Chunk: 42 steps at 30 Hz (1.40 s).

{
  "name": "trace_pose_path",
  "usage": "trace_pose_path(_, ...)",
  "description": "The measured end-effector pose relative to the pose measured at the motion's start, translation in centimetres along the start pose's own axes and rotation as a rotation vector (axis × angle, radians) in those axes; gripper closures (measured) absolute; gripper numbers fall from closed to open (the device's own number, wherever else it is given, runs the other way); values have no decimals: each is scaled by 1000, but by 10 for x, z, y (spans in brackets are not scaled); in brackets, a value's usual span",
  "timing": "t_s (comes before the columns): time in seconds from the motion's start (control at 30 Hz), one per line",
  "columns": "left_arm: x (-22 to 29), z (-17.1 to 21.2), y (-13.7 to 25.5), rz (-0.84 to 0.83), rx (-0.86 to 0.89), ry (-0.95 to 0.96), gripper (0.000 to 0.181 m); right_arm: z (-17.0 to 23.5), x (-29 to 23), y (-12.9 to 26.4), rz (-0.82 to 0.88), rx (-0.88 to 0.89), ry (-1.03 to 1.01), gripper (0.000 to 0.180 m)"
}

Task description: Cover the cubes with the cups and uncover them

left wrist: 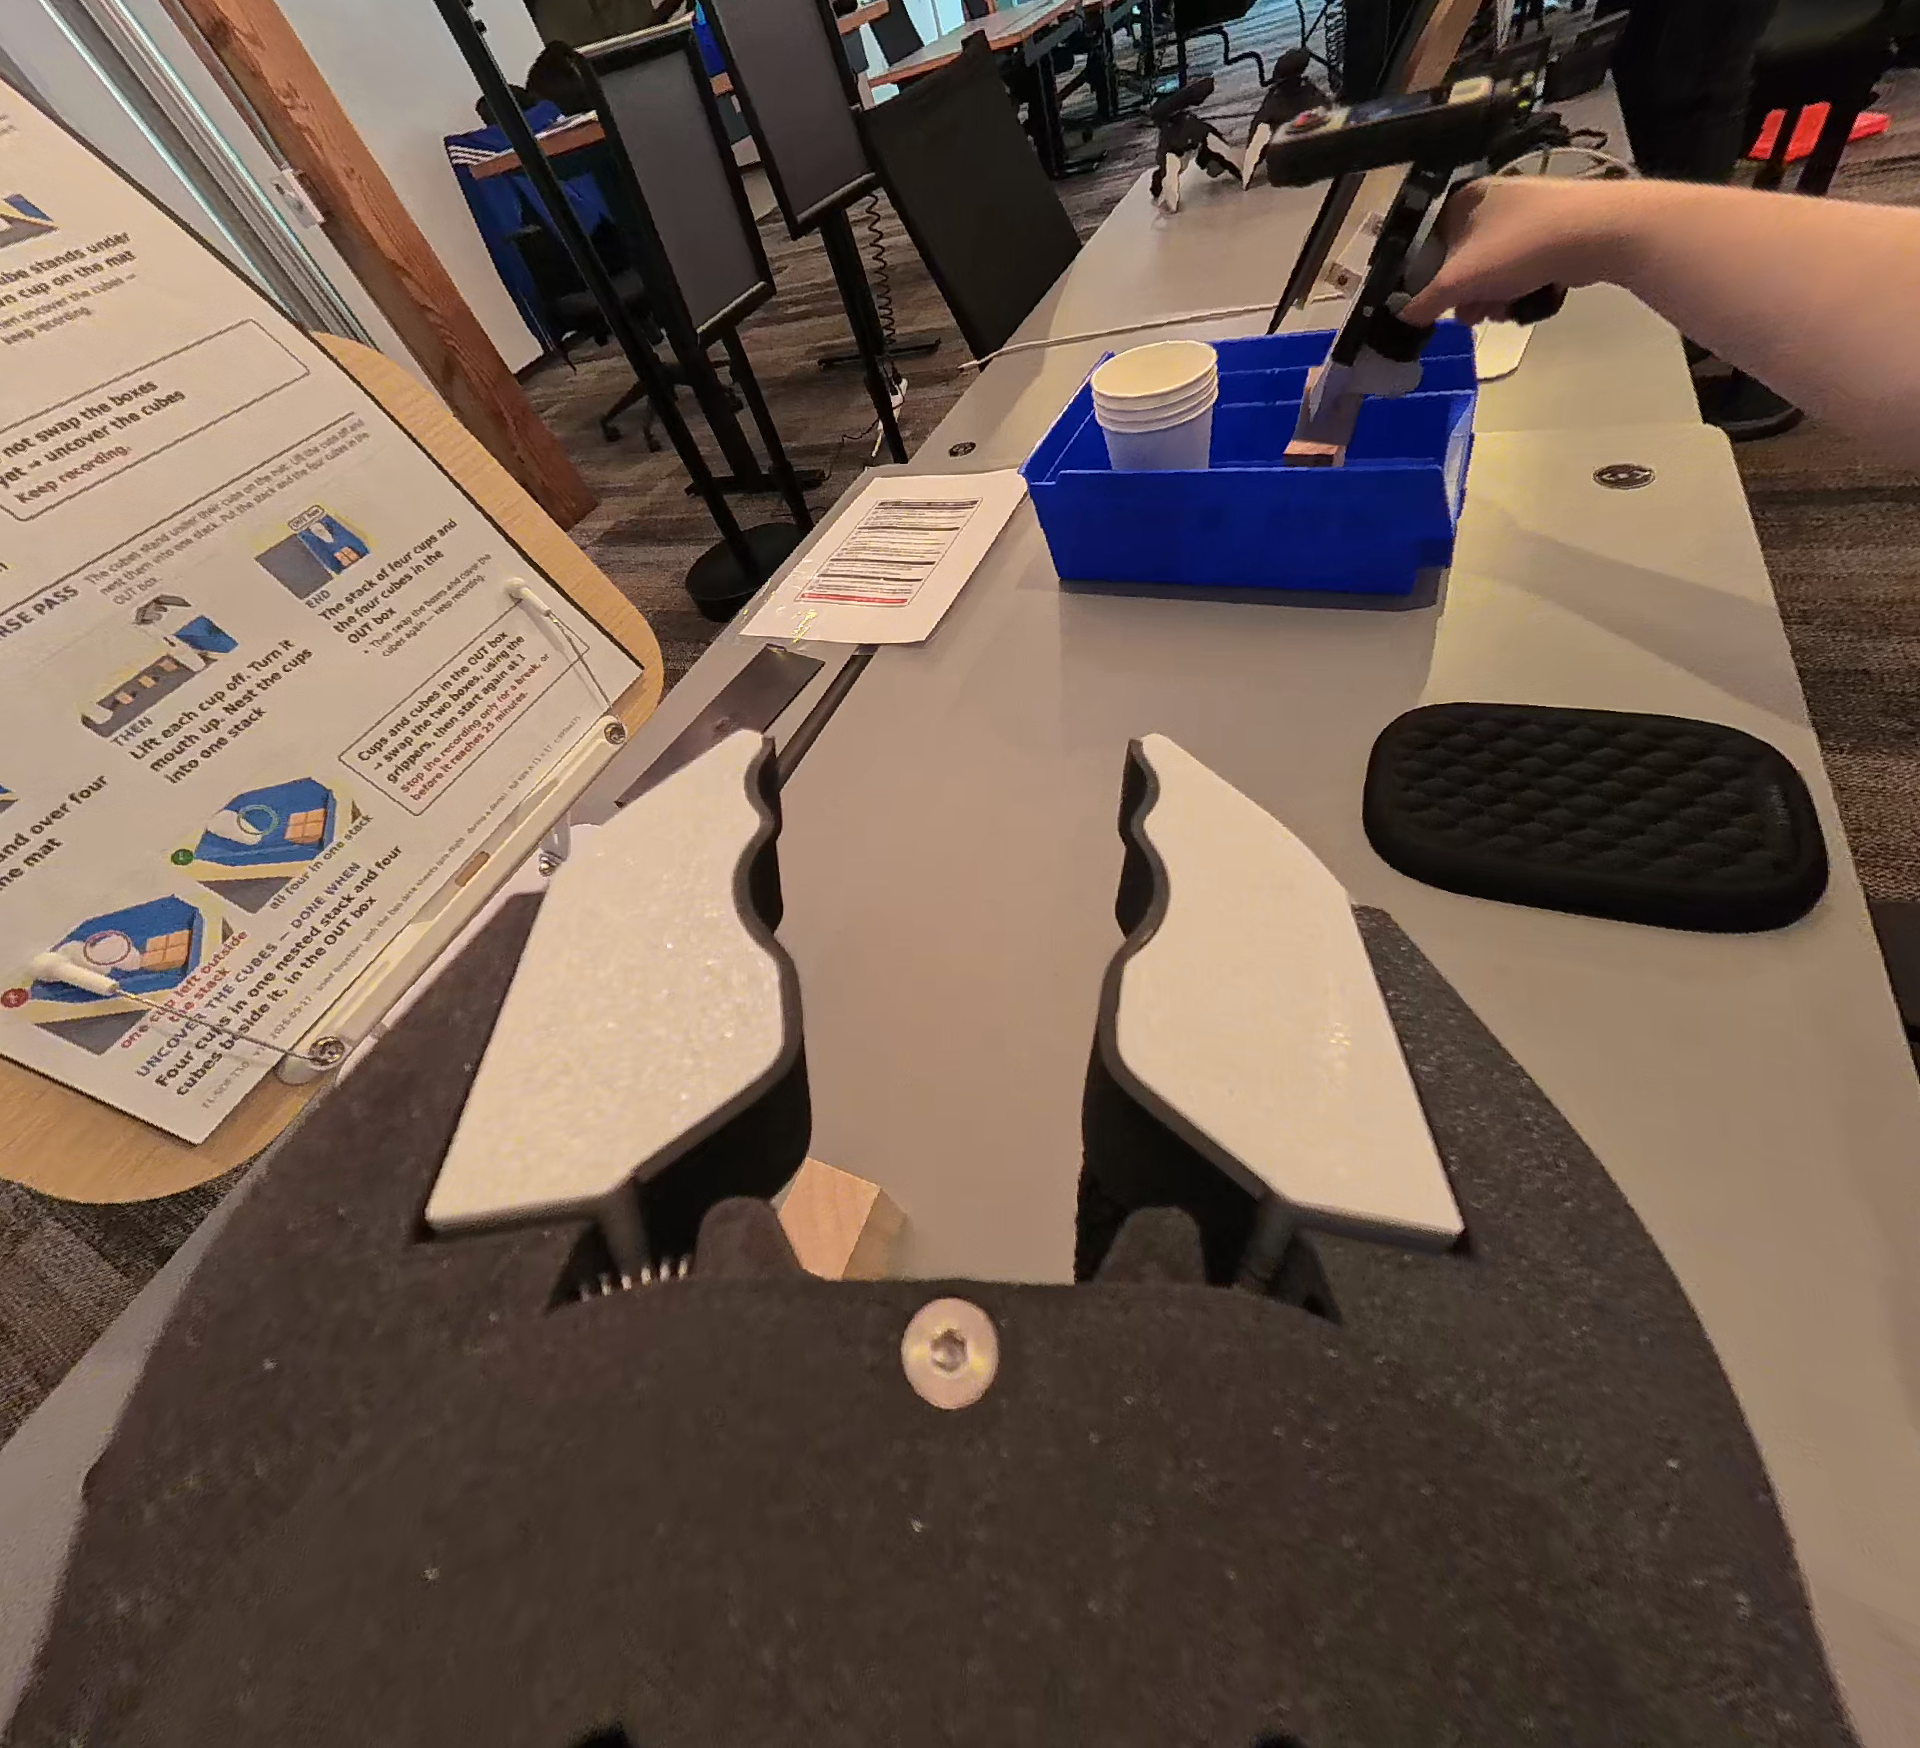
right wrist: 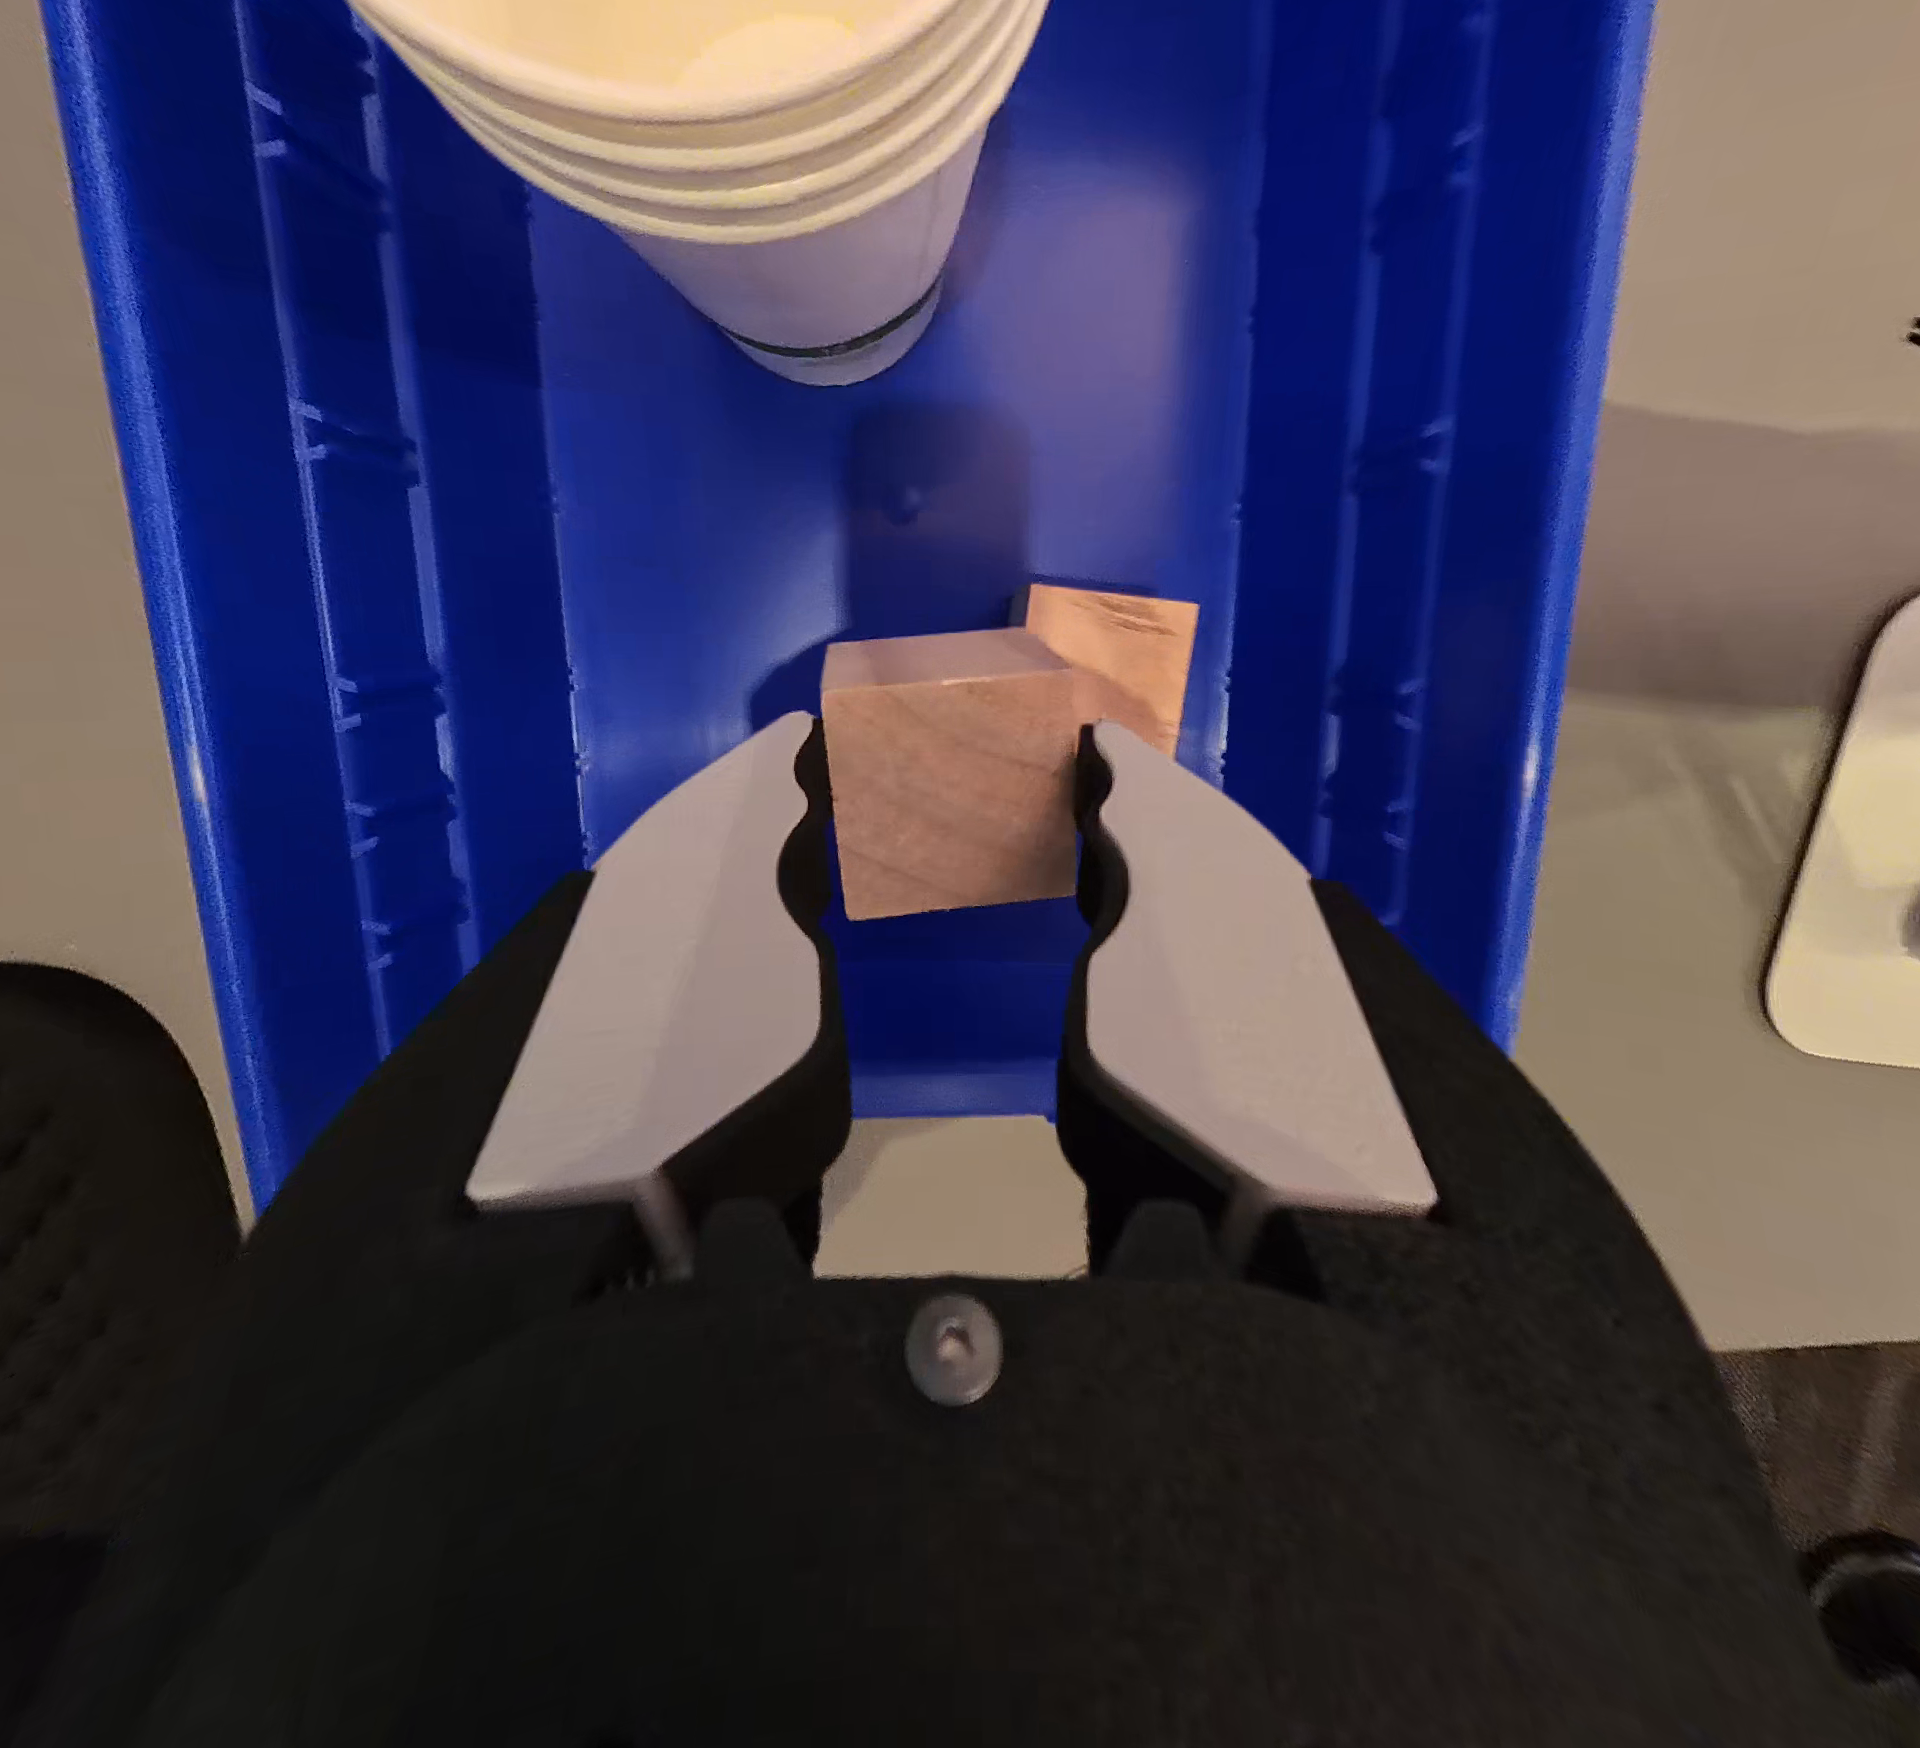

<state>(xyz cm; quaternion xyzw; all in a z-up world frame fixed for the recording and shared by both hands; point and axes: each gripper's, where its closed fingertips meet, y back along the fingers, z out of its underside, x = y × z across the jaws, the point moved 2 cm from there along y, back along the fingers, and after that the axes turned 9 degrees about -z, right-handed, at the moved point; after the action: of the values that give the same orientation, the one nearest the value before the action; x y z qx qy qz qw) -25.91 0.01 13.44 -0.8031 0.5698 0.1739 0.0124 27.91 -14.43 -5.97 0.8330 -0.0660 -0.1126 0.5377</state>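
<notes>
An instruction board (left wrist: 208,659) leans at the desk's (left wrist: 987,815) left edge, its printed sheet held on by screws. Just right of it the left gripper (left wrist: 951,763) hovers above the grey desk, jaws spread wide and gripping nothing; a wooden cube (left wrist: 844,1222) shows low between its fingers near the desk's near edge, though whether it touches them cannot be told. A laminated paper sheet (left wrist: 883,566) lies flat beyond, toward the far edge. Next to the sheet sits a blue bin (left wrist: 1247,524), with a nested stack of white paper cups (left wrist: 1155,405) standing mouth-up in its left end. At the bin's right end the right gripper (right wrist: 945,737), held in a person's hand (left wrist: 1496,264), reaches down inside and has its jaws closed part-way on a second wooden cube (right wrist: 951,773), pinched by its side faces. Another cube (right wrist: 1127,659) rests just behind it against the bin wall (right wrist: 1299,555). A black padded wrist rest (left wrist: 1595,815) lies near the desk's right edge.
</notes>
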Motion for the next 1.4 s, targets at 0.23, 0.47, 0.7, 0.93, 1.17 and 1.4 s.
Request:
trace_pose_path(0.23, 3, 3, -5, 3, -19, -13, 119, -2, -15, -21, -65, -29, 9, 135)
trace_pose_path(0.47, 4, 2, -4, 3, -18, -21, 119, 3, -10, -42, 3, -122, 1, 135)
trace_pose_path(0.7, 2, 2, -3, 1, -12, -12, 119, 6, -6, -56, 59, -164, 7, 135)
trace_pose_path(0.93, 4, 1, -3, 7, -10, -18, 119, 9, -5, -64, 83, -199, 25, 135)
trace_pose_path(1.17, 0, 1, -2, 13, -4, 6, 119, 9, -8, -63, 90, -194, 52, 128)
trace_pose_path(1.4, 1, -4, 4, 30, 26, 22, 119, -9, -26, 0, 124, -39, 98, 129)
